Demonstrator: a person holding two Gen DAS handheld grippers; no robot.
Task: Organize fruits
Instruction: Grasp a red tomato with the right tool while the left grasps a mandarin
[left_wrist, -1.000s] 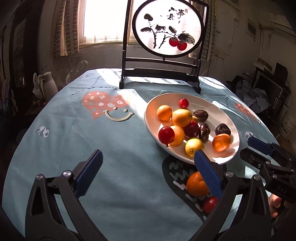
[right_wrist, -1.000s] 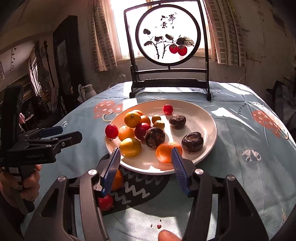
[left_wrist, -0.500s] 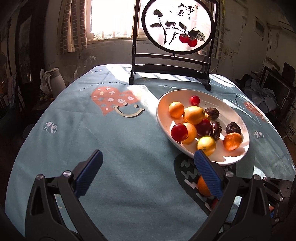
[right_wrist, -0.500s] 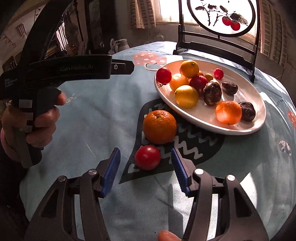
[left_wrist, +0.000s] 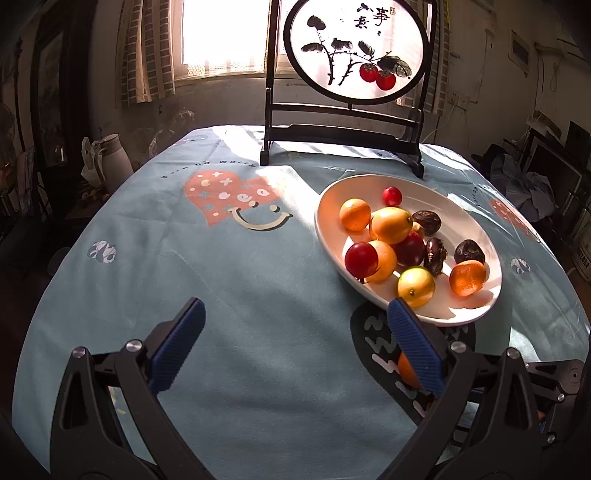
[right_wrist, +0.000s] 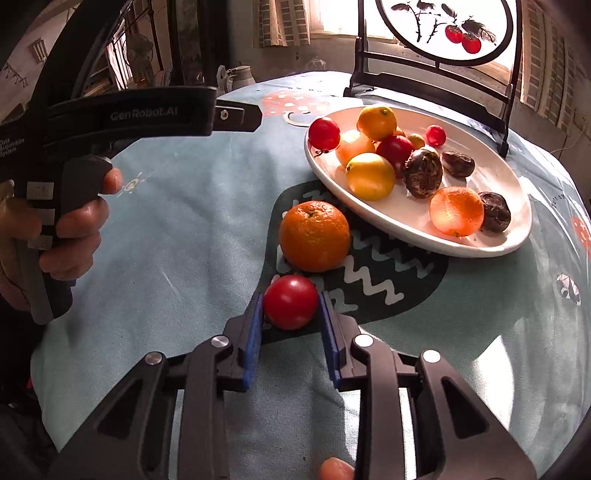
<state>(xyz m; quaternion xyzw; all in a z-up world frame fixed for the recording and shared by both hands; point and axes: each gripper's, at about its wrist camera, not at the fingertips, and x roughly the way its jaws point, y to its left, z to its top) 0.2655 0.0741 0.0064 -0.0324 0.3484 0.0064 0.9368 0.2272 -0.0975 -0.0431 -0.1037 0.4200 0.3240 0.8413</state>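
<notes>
A small red fruit (right_wrist: 291, 302) lies on the blue tablecloth, on a dark printed patch. My right gripper (right_wrist: 290, 301) is closing on it, and both blue pads touch its sides. Just beyond it sits a loose orange (right_wrist: 314, 236), close to the near rim of the white oval plate (right_wrist: 406, 225). The plate holds several oranges, lemons, red fruits and dark wrinkled fruits. In the left wrist view my left gripper (left_wrist: 295, 317) stands open over bare cloth, left of the plate (left_wrist: 325, 236). Its right finger hides most of the orange (left_wrist: 406, 369).
A black stand with a round painted panel (left_wrist: 354, 48) stands at the table's far side, behind the plate. A white jug (left_wrist: 110, 162) sits off the table at the left. A hand (right_wrist: 74, 221) holds the left gripper's handle left of the fruit.
My right gripper has come down towards the near edge of the table, and its jaws have closed around the red fruit. The left gripper has stayed put and open.
</notes>
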